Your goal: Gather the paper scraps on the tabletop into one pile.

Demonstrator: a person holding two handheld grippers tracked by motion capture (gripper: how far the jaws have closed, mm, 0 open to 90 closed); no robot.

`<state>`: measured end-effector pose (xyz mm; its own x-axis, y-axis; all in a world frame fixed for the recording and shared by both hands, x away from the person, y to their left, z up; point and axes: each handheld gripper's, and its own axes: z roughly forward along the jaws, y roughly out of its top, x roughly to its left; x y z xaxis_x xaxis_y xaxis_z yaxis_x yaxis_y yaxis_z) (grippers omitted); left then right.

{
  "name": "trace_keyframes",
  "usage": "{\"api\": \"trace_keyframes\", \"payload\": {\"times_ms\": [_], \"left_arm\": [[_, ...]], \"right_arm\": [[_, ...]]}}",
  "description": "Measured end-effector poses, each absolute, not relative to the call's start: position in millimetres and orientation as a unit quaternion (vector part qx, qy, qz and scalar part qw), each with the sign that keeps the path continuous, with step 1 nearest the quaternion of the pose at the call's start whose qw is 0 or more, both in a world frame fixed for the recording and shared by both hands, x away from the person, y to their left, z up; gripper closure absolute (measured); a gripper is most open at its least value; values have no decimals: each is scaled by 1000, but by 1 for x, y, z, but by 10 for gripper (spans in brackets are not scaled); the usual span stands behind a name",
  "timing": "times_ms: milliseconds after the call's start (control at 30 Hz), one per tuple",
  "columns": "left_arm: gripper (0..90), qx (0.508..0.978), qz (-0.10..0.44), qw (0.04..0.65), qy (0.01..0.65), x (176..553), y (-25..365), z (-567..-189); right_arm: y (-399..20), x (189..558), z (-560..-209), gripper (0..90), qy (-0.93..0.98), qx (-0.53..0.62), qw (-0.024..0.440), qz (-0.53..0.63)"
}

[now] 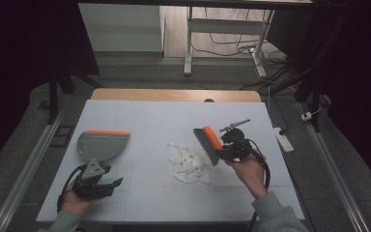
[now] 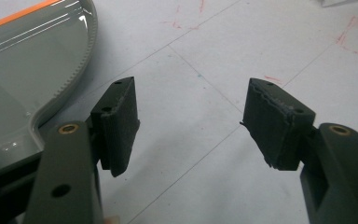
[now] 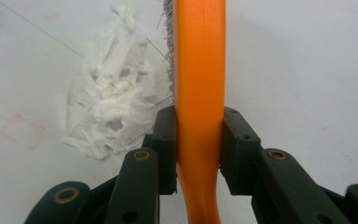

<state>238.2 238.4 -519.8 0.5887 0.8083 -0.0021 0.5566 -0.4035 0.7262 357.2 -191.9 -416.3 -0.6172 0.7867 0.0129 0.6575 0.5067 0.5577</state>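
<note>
On the pale blue-white tabletop (image 1: pixel 140 116), right of centre, my right hand-held gripper (image 1: pixel 225 146) is clamped on the orange plastic handle of a small hand brush with grey bristles (image 1: pixel 207 143), and the bristle side faces the heap of torn white paper scraps (image 1: pixel 189 163) lying just beside it. Looking along the right hand-held gripper (image 3: pixel 199 149), I see both black pads pressed flat against the two sides of the orange handle (image 3: pixel 199 84), which runs straight up the middle and away from me, with the paper scraps (image 3: pixel 107 112) spread to its left and a few stray bristles poking out over them. Over on the left side of the tabletop, the grey plastic dustpan with the orange front lip (image 1: pixel 100 143) lies flat, well apart from the paper heap. My left hand-held gripper (image 1: pixel 107 185) sits low just nearer to me than the dustpan, near the front edge. Along the left hand-held gripper (image 2: pixel 191 126), the jaws stand wide apart with bare tabletop (image 2: pixel 214 56) between them, holding nothing, and the curved grey rim of the dustpan (image 2: pixel 32 70) lies just beside the left jaw, marked with faint red lines farther out.
</note>
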Motion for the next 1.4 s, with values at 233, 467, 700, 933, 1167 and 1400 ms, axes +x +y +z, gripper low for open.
{"api": "trace_keyframes", "payload": {"times_ms": [233,467,700,933,1167,1400], "left_arm": [[361,818,180,352,418,238,239,-520],[358,817,178,356,417,238,239,-519],[354,817,180,357,417,238,238,-519],[352,816,181,359,414,238,237,-518],[344,814,184,364,412,237,236,-517],[322,810,185,372,414,239,235,-516]], "right_arm": [[-202,346,-412,697,861,386,132,304],[-208,343,-414,697,857,377,141,322],[-221,337,-415,697,857,357,165,334],[-245,326,-419,697,845,360,187,348],[-271,315,-435,697,839,361,204,352],[-296,302,-454,697,828,363,215,368]]}}
